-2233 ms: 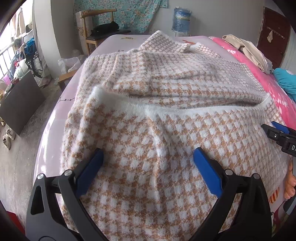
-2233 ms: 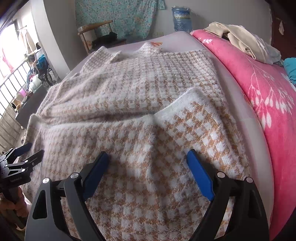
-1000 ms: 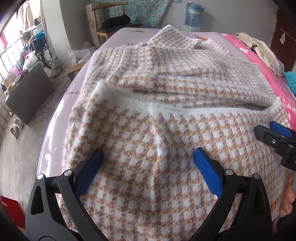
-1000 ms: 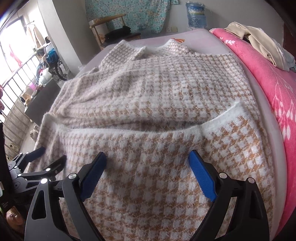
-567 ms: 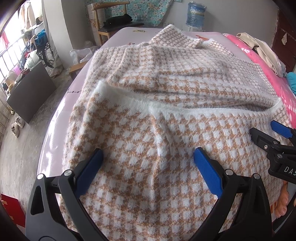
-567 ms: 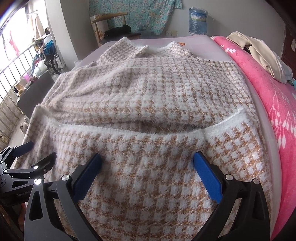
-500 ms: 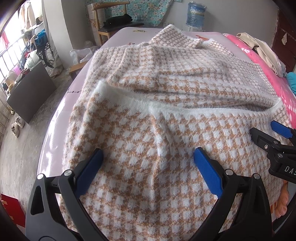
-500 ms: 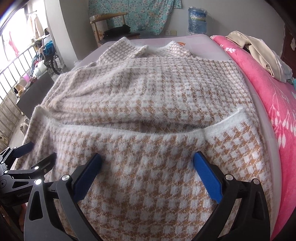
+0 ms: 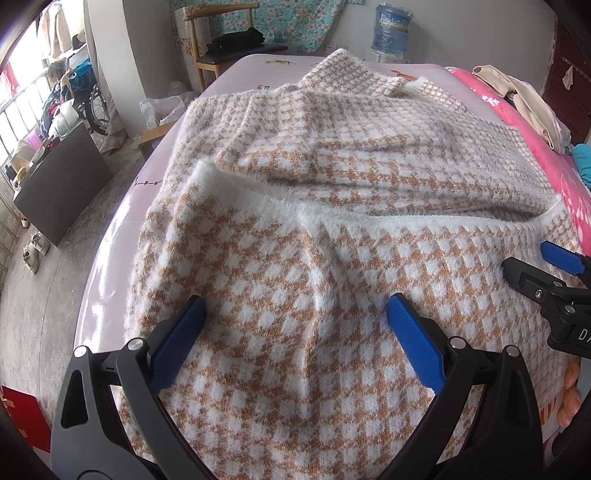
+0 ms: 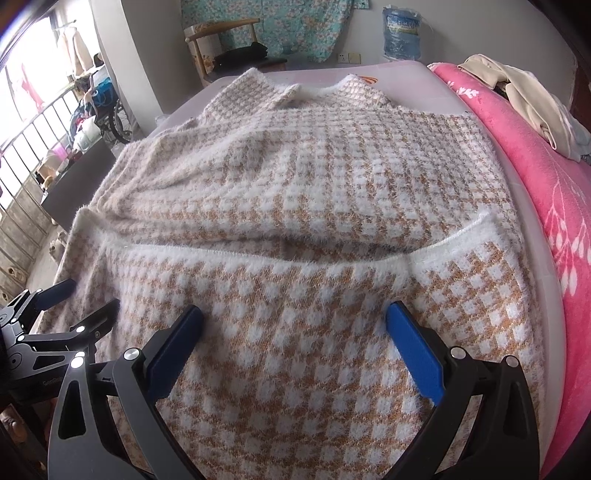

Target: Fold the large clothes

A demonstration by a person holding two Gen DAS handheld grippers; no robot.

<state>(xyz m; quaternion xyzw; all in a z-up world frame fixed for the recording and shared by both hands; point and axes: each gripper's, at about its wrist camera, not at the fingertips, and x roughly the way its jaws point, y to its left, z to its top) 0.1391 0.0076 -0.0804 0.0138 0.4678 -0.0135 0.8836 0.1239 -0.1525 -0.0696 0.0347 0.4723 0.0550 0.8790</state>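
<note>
Cluttered bedroom, with a wooden chair [image 9: 218, 35] and a blue water jug [image 9: 390, 27] against the far wall, and a bed under a smooth lilac sheet [image 9: 122, 229] taking up most of both views. Spread across it is the fuzzy tan-and-white houndstooth sweater [image 9: 332, 177], collar toward the far end, its bottom part folded up over the body so the white fluffy hem [image 9: 295, 206] runs straight across the middle. A pink floral blanket [image 10: 546, 184] lies along one side with a beige garment [image 10: 517, 92] piled on it. The left gripper [image 9: 295, 325] hovers spread wide over the folded part, nothing pinched. Same for the right gripper [image 10: 295, 328], which has just been opening. Pads might be brushing the fuzz, hard to tell.
</note>
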